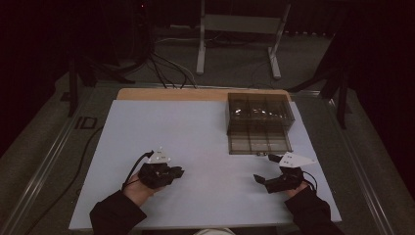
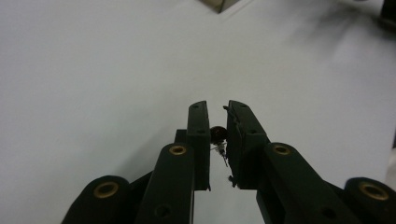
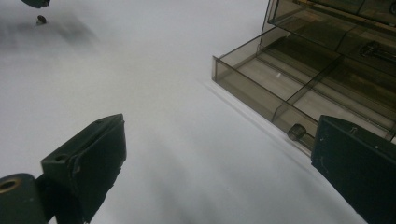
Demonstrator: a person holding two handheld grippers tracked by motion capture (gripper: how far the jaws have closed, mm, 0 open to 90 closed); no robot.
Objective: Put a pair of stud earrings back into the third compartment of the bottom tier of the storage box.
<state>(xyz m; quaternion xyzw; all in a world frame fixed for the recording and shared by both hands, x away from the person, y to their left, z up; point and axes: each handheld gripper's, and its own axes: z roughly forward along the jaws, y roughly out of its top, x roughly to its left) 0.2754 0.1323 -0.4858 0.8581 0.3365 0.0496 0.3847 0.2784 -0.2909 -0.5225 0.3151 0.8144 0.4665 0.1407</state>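
My left gripper [image 1: 179, 172] is at the near left of the white table [image 1: 195, 132]. In the left gripper view its jaws [image 2: 217, 106] are shut on a small dark round component [image 2: 218, 135] with thin wire leads. At the near right, my right gripper [image 1: 265, 169] stands open just in front of the pulled-out drawer [image 1: 259, 142] of a smoky clear drawer box [image 1: 260, 111]. The right gripper view has its jaws [image 3: 222, 122] wide apart with nothing between them. The drawer [image 3: 299, 88] and its small knob [image 3: 295, 131] lie ahead to the right.
The drawer is split into several compartments. The left gripper's tip [image 3: 35, 3] and the small dark component [image 3: 41, 19] sit far off at the upper left. Beyond the table are cables [image 1: 166, 68] and a metal stand [image 1: 235, 29] on the floor.
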